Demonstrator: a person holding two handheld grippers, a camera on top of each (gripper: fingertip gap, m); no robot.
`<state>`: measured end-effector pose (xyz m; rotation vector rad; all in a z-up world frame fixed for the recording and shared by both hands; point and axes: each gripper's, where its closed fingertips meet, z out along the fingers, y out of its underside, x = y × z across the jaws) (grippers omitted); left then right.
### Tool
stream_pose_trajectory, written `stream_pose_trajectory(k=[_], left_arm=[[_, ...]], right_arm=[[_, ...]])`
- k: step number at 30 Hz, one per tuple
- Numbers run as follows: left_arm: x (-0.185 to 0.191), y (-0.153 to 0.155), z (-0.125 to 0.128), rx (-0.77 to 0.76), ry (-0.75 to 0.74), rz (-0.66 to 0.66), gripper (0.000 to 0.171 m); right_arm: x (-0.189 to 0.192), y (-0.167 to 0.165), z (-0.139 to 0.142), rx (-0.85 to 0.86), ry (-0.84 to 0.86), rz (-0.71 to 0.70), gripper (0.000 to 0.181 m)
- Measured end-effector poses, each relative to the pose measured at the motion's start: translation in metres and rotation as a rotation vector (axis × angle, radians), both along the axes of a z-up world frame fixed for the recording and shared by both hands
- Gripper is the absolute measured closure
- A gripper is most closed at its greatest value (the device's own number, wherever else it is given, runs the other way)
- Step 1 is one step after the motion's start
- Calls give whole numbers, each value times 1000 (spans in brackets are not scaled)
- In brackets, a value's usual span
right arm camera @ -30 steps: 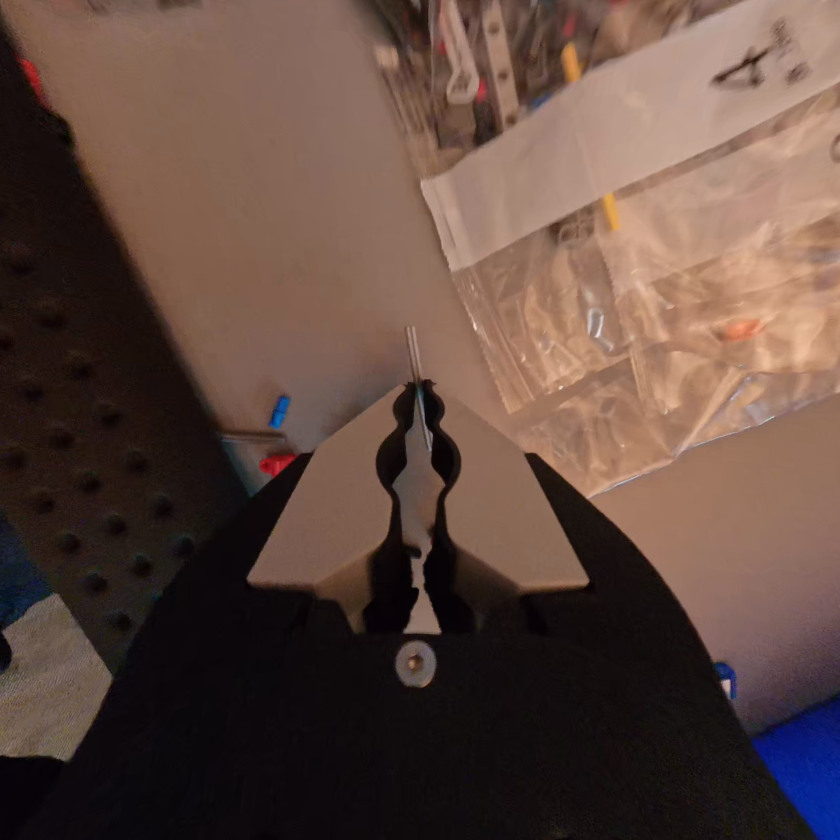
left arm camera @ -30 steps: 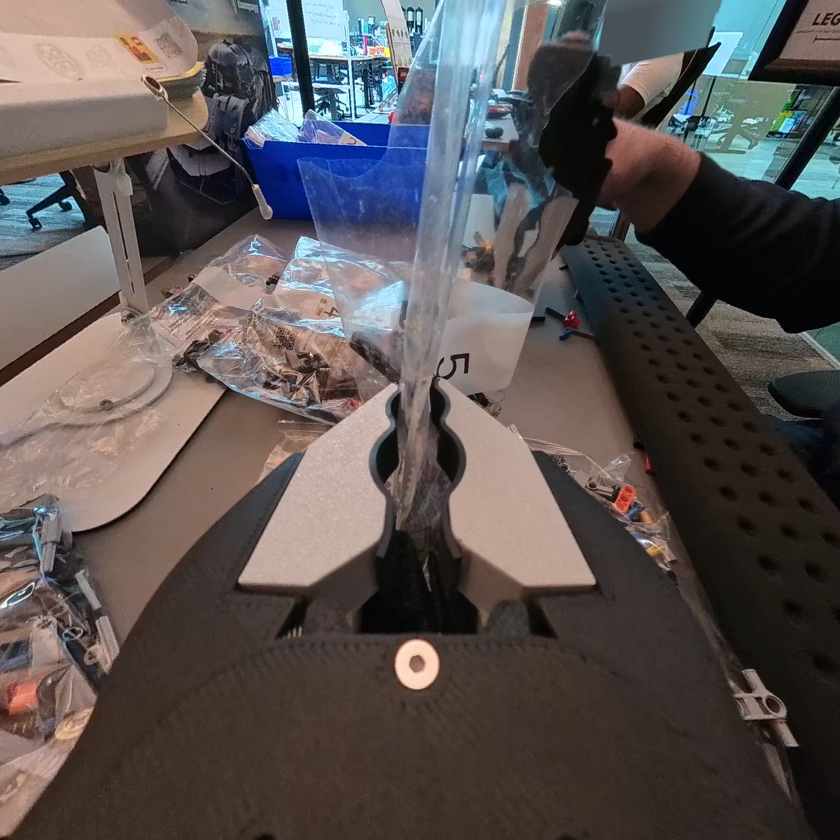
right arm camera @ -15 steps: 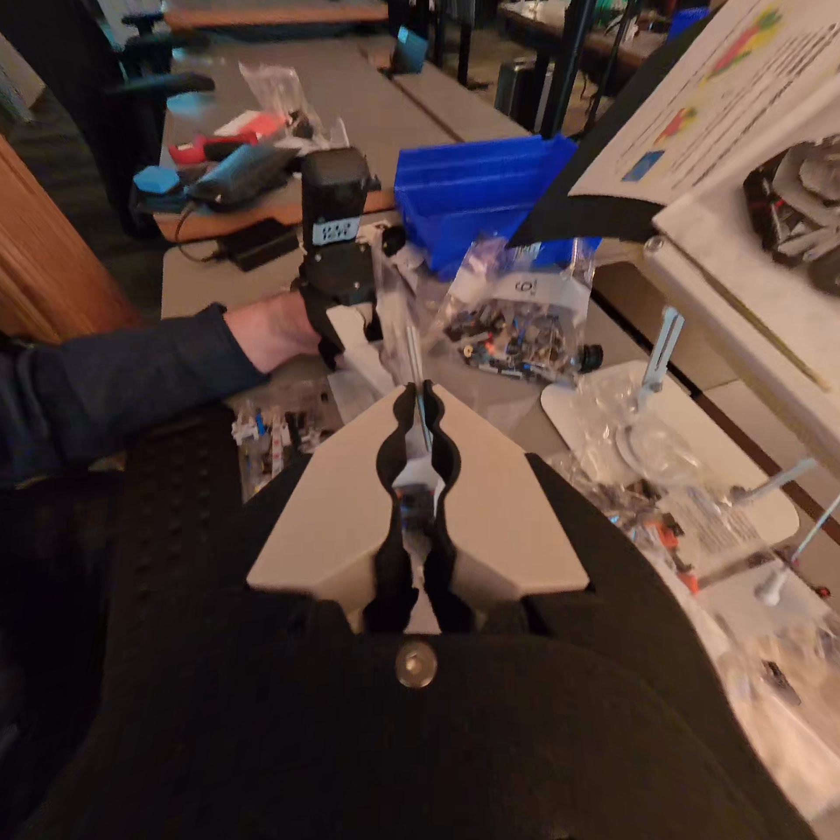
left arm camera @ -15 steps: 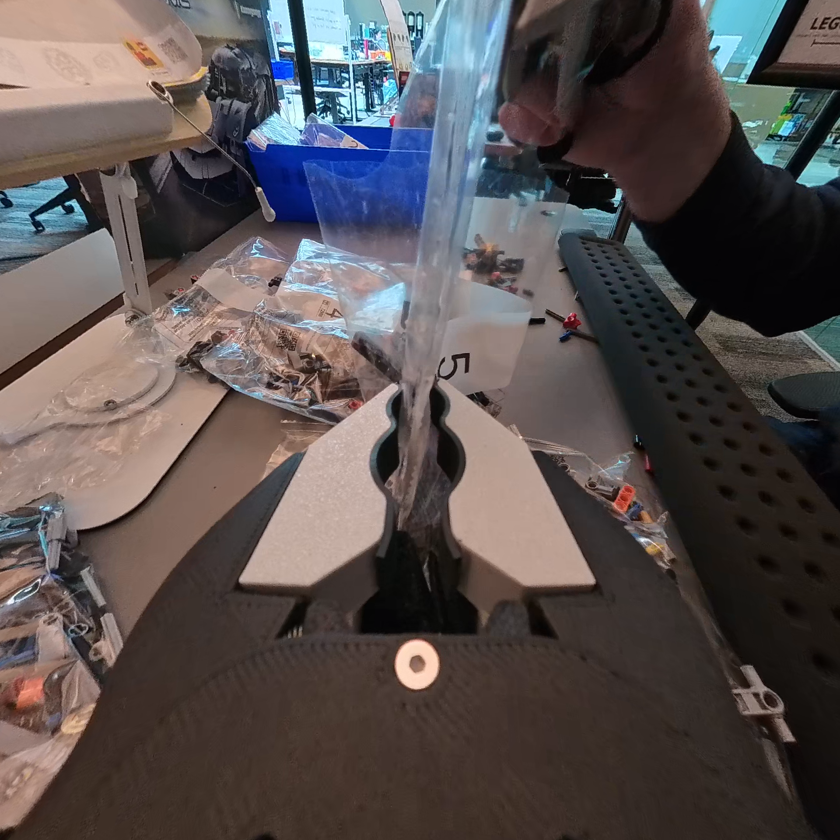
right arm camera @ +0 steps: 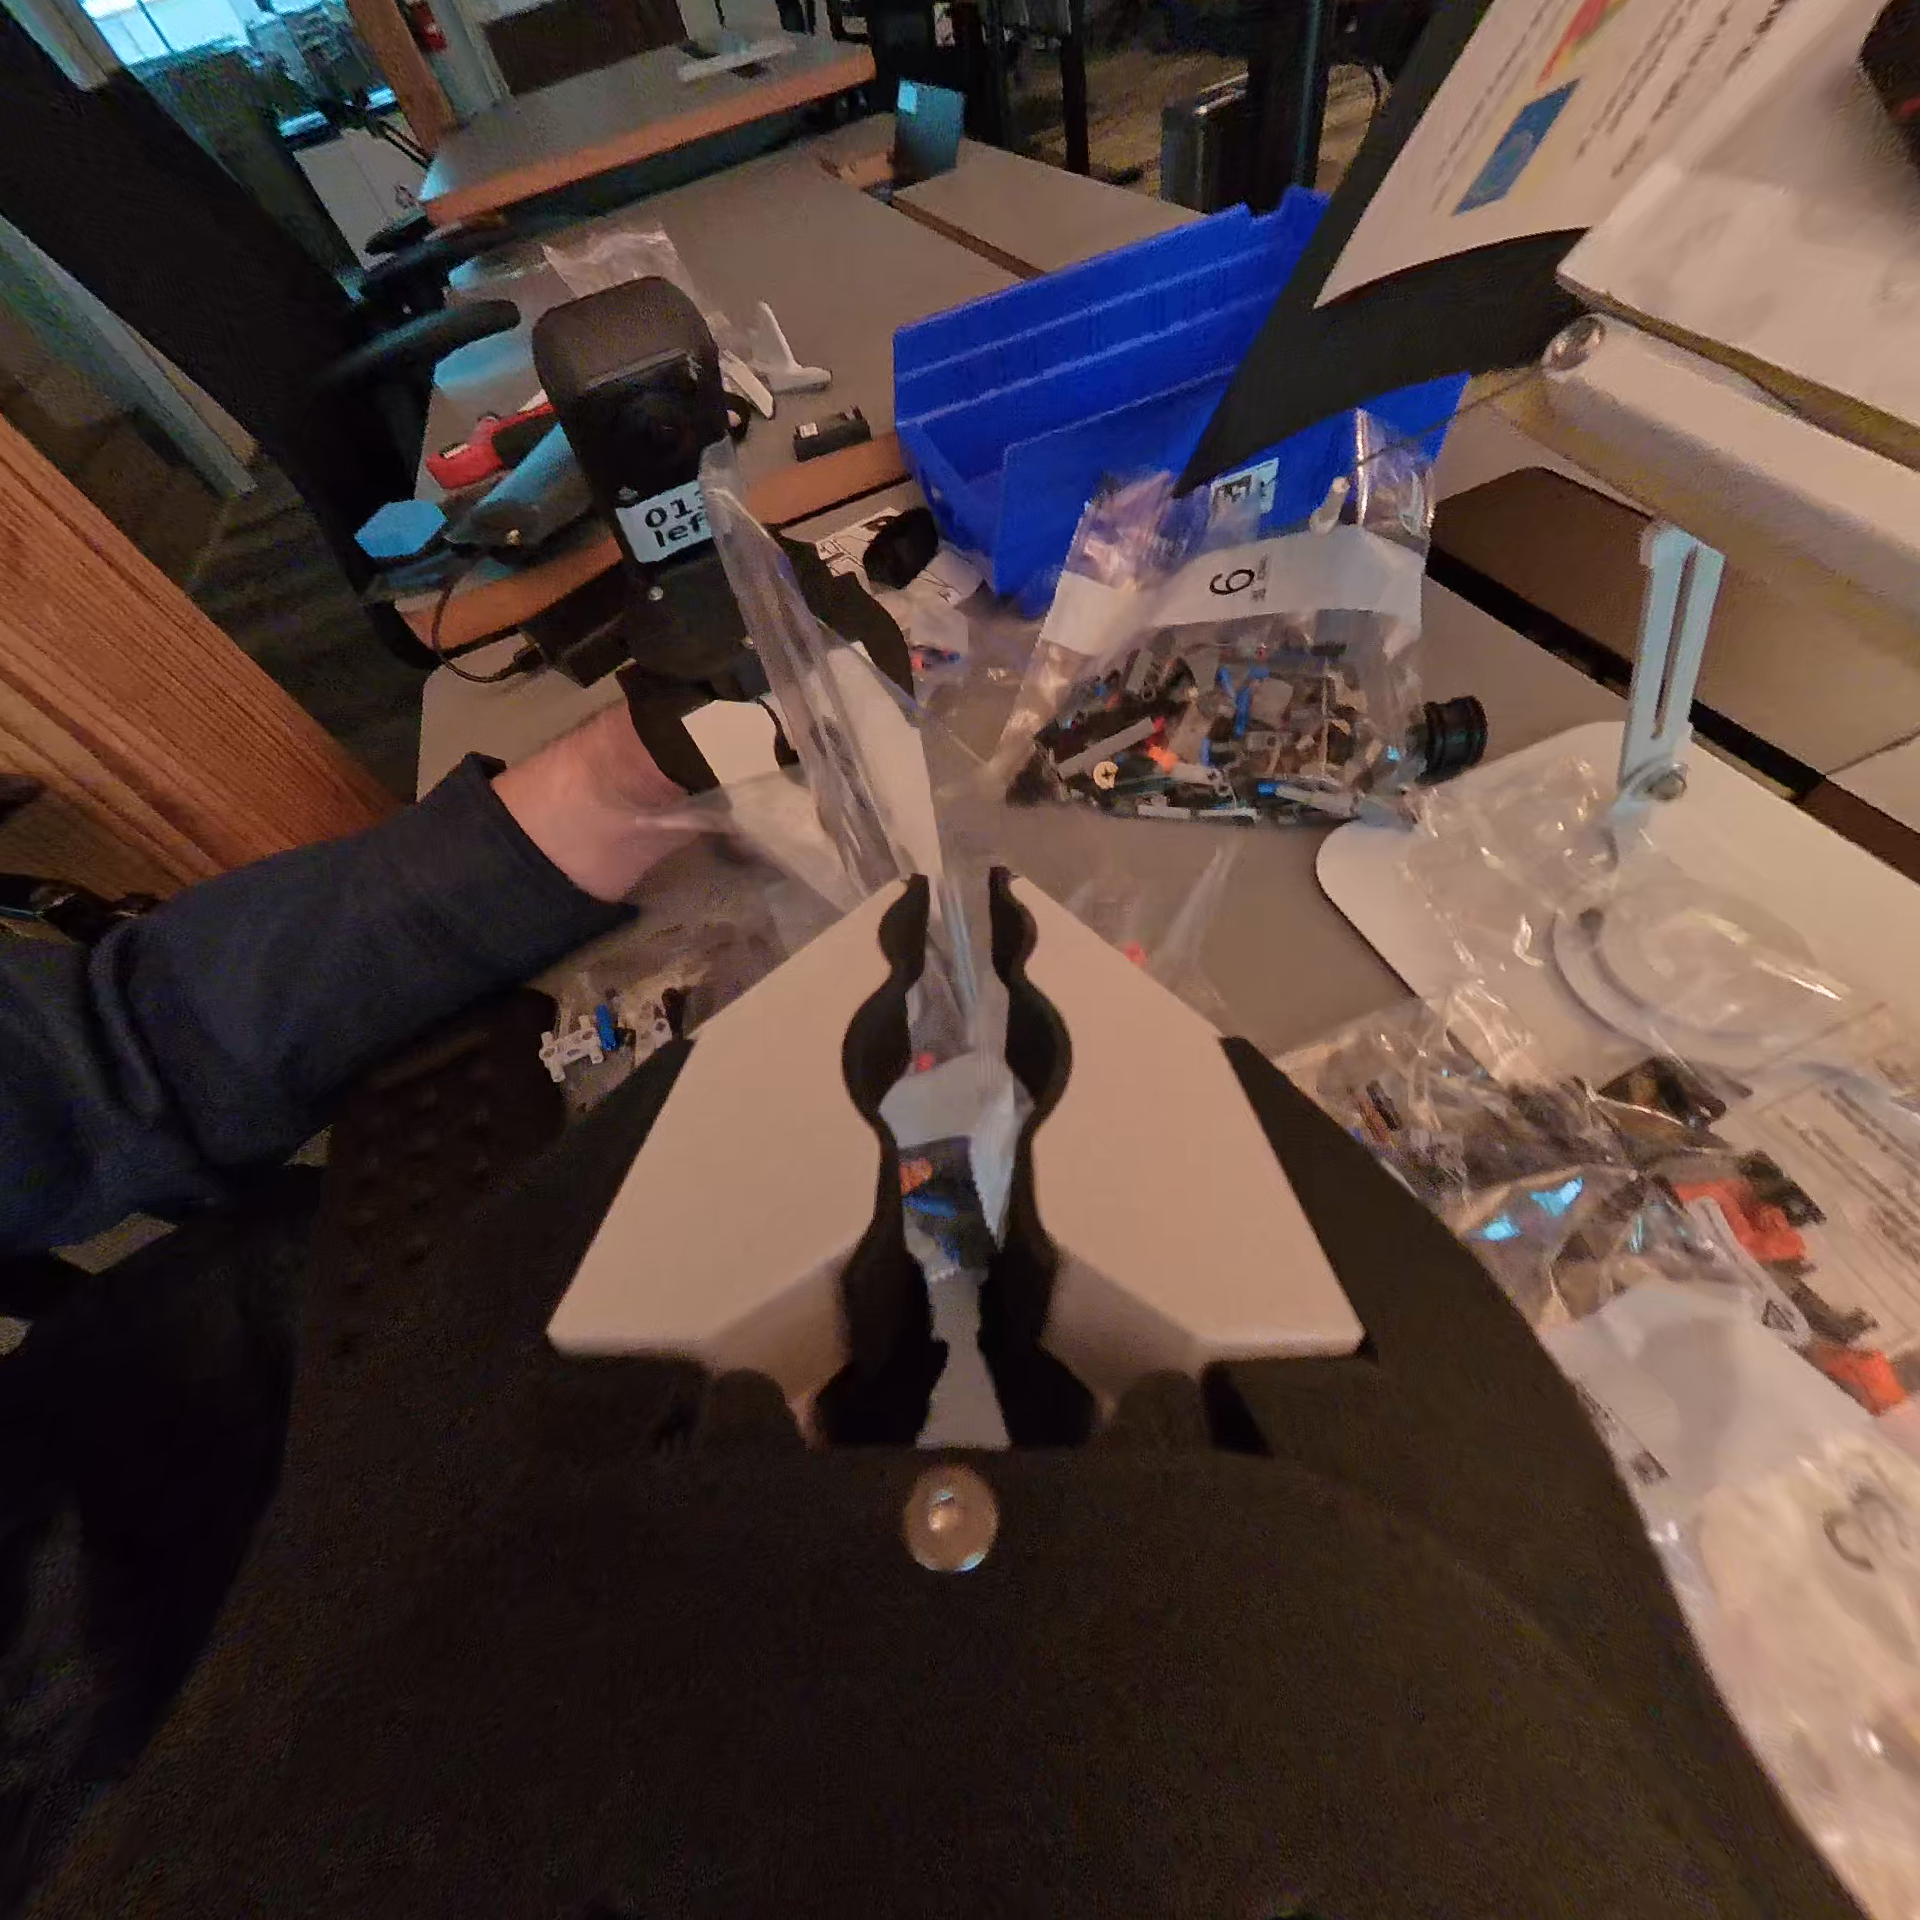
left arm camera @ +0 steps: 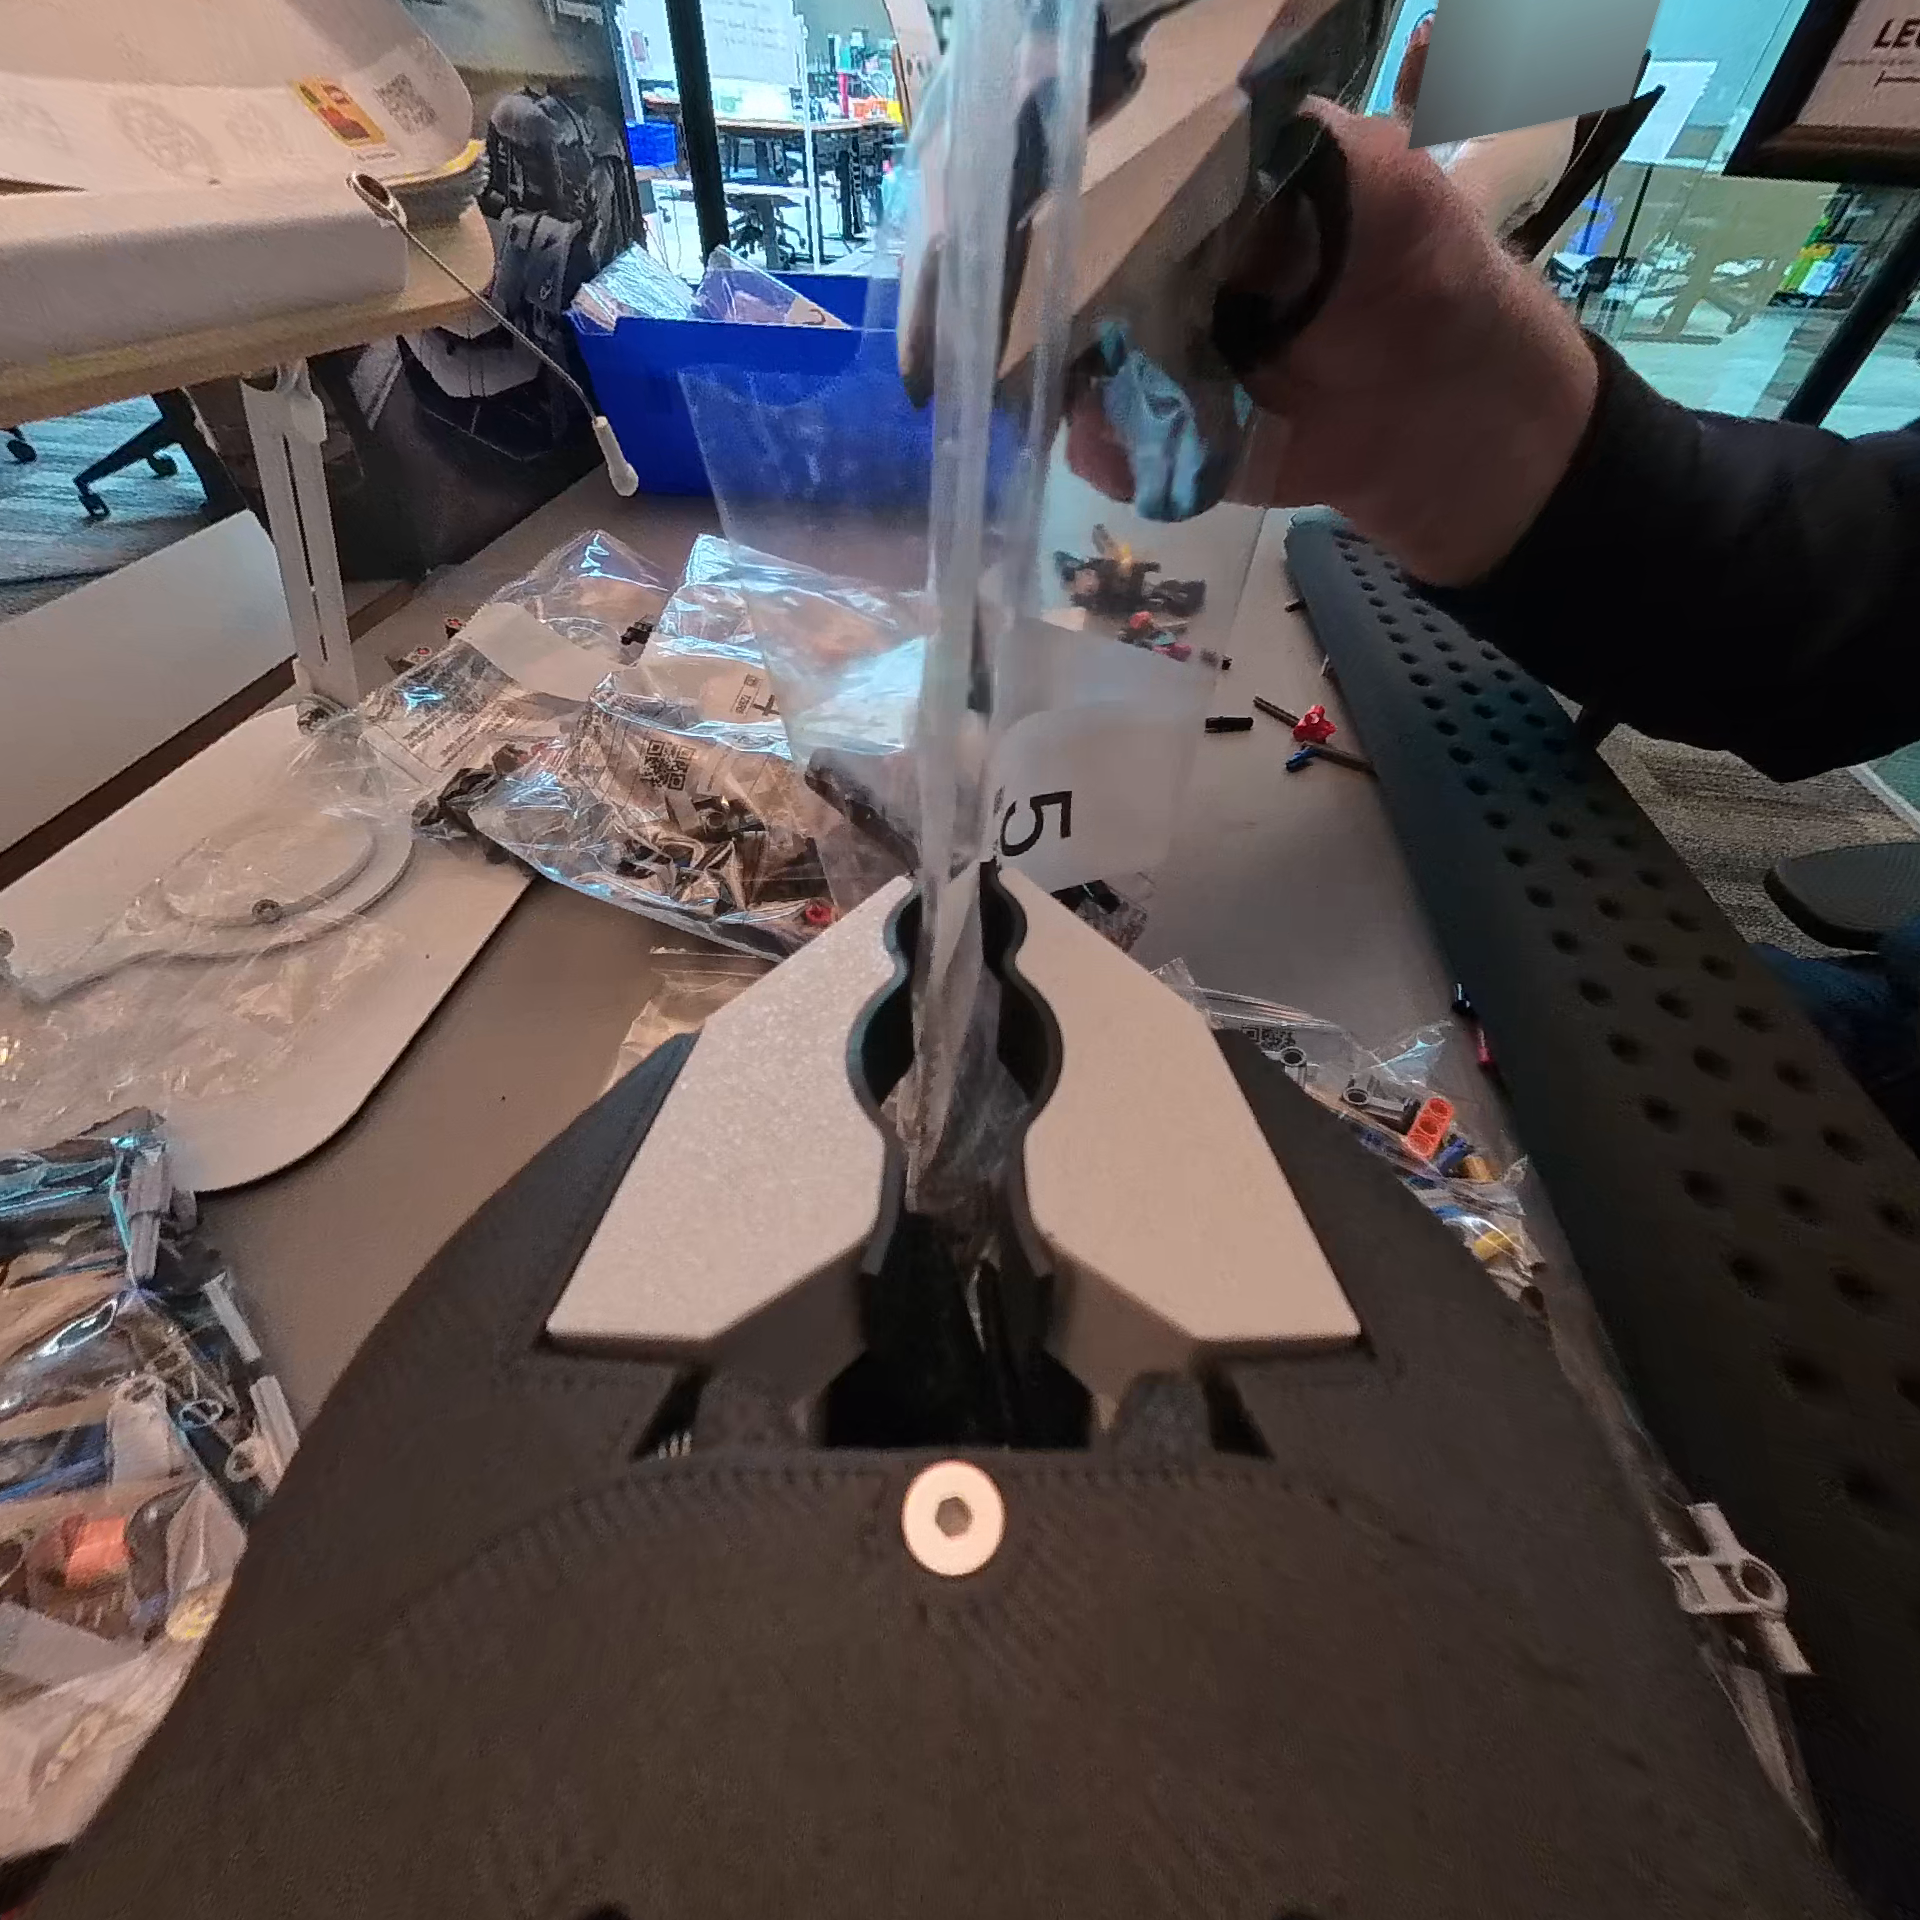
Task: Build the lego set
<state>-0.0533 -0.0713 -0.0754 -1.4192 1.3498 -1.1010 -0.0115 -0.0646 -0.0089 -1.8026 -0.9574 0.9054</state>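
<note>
**Clear plastic bag stretched between two grippers above the table**

The clear bag [left arm camera: 977,582] rises upright from the left gripper [left arm camera: 956,904], whose grey fingers [left arm camera: 769,1122] are closed on its lower edge with only the film between them. The bag's upper end reaches the right gripper [left arm camera: 1132,187], held high and ahead by a hand [left arm camera: 1392,353] in a dark sleeve. In the right wrist view the right gripper [right arm camera: 951,894] stands slightly parted, with the bag [right arm camera: 831,717] passing between its fingers [right arm camera: 1143,1132]; whether they pinch the film cannot be told. Beyond those fingertips, the left gripper [right arm camera: 717,644] sits low at the far end of the bag. Past the left fingertips lies a small heap of loose pieces [left arm camera: 1127,597] on the grey table [left arm camera: 1278,914]. Left of the fingers lie sealed bags of pieces [left arm camera: 644,769]; a blue bin [left arm camera: 748,405] stands farther back. To the right runs a black perforated panel [left arm camera: 1621,997].
</note>
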Motion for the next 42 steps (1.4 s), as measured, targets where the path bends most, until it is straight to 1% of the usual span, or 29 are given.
stream_pose_trajectory(k=[3, 5, 8, 11, 14, 17, 22, 27, 28, 29, 32, 34, 35, 37, 42], left_arm=[[1, 0, -3, -3, 9, -3, 163], [2, -1, -4, -5, 15, -5, 163], [3, -1, -6, -8, 21, -6, 163], [3, -1, -6, -8, 21, -5, 163], [4, -1, -7, -10, 23, -6, 163], [4, -1, -8, -12, 28, -6, 163], [4, 0, -9, -15, 30, -2, 163], [4, 0, -10, -16, 30, -2, 162], [4, 0, -10, -16, 30, -2, 162], [4, 0, -9, -15, 31, -2, 163], [5, -1, -9, -15, 30, -6, 163], [5, -1, -9, -15, 30, -7, 162], [5, -1, -9, -15, 30, -8, 162], [5, -1, -9, -15, 30, -9, 162], [5, -2, -8, -14, 27, -9, 162]], right_arm=[[16, -5, 2, 12, -16, -19, 162], [32, -9, 0, 16, -58, -40, 159], [58, -30, -11, 2, -167, -12, 159], [94, -59, -43, -26, -361, 23, 157], [135, -82, -81, -86, -539, -3, 155], [164, -107, -109, -193, -587, -12, 155], [181, -126, -142, -285, -634, -45, 155], [189, -125, -170, -304, -757, -63, 162], [187, -122, -168, -288, -740, -69, 175], [184, -122, -167, -293, -723, -55, 180], [180, -117, -166, -275, -731, -53, 181], [172, -111, -156, -248, -709, -50, 180], [165, -105, -146, -220, -675, -52, 180], [145, -92, -115, -143, -589, -47, 180], [89, -50, -25, 89, -402, -61, 181]])
